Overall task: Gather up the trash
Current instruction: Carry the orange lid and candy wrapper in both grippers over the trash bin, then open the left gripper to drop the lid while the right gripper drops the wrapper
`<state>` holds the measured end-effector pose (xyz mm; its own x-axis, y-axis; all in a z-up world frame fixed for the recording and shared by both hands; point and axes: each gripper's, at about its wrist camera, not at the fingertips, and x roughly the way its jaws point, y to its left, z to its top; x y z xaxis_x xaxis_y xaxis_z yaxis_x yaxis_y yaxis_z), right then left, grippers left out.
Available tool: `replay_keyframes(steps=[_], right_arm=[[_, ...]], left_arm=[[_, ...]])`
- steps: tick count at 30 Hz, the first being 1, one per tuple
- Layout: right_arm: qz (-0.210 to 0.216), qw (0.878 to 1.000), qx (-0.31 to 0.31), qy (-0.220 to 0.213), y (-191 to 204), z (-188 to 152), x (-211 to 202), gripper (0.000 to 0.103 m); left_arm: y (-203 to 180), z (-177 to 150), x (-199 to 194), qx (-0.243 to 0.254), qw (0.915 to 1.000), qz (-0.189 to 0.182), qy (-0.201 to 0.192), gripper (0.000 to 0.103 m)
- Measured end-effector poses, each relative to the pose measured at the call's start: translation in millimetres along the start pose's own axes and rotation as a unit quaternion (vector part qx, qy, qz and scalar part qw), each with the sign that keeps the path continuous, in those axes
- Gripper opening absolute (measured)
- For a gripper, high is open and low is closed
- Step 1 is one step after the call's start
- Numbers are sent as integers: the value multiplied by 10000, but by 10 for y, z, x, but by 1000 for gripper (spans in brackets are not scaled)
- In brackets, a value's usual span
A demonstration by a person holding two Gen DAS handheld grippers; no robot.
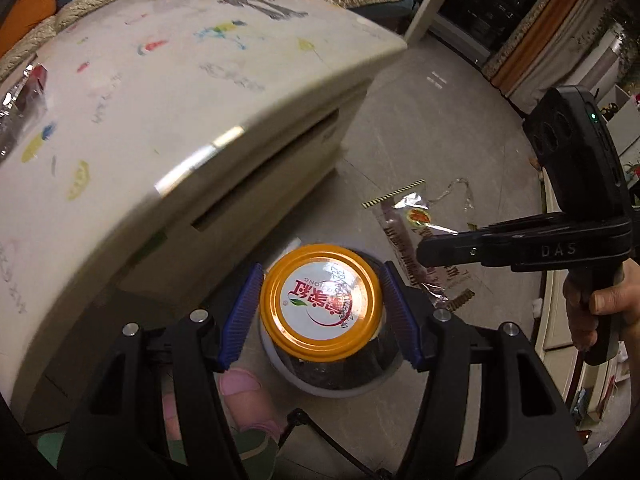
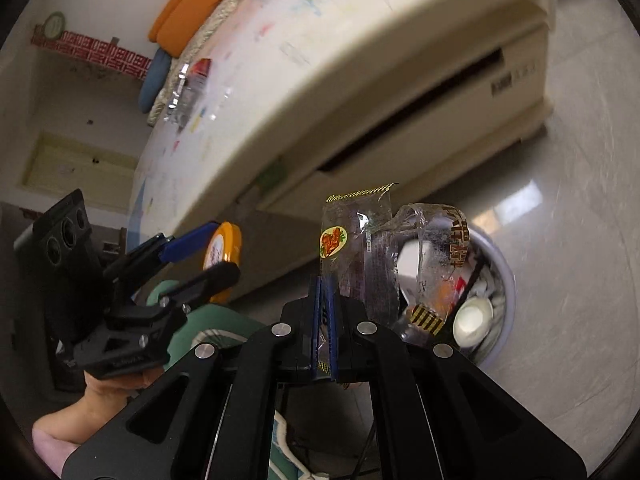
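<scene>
A glass jar with an orange-rimmed lid (image 1: 320, 304) sits between the blue pads (image 1: 240, 316) of my left gripper (image 1: 320, 270), which is shut on its sides and holds it above the floor. In the right wrist view the same jar lid (image 2: 226, 248) shows edge-on in the left gripper (image 2: 222, 252). My right gripper (image 2: 324, 284) is shut on a crumpled clear plastic wrapper (image 2: 360, 248) with a yellow-black striped edge. The wrapper hangs over a pale round trash bin (image 2: 506, 280) that has rubbish in it. The right gripper (image 1: 424, 250) and wrapper (image 1: 404, 236) also appear at the right of the left wrist view.
A cream low table (image 1: 160, 100) with coloured scribbles fills the left and back, with a slot along its side. A clear plastic package (image 2: 192, 84) lies on its top. A person's foot in a green slipper (image 1: 244, 400) stands just below the jar. Pale tiled floor (image 2: 560, 160) spreads right.
</scene>
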<state>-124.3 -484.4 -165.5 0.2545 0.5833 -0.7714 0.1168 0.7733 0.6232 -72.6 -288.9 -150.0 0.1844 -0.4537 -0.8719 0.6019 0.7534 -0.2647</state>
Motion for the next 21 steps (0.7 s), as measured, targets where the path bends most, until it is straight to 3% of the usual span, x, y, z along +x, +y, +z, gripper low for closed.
replay_keyframes(steps=[13,14,16,18,20,21], right_arm=[[129,9941,941,527,-934,-439,692,9],[83,9936,974,564,-969,-450,726,11],[-53,9928,1021,622,-1049,-463,770,27],[-135,9917,1112,627,-1091,-490,795,38],[-169,9907,1218,580,-1168,-492,773,41],[-164,9904,1250,571,-1218,-494,750,41]], left_arm=[[-7,-428,1090,-224,9926,-134,1183,58],[-9,-439,1149,-280,9915,-167,1263,58],[23,-480,1283,-410,9879,-280,1466,59],[49,-505,1373,-487,9858,-283,1579,72],[71,-544,1410,-567,9850,-312,1597,84],[88,-551,1418,-602,9849,-322,1588,84]])
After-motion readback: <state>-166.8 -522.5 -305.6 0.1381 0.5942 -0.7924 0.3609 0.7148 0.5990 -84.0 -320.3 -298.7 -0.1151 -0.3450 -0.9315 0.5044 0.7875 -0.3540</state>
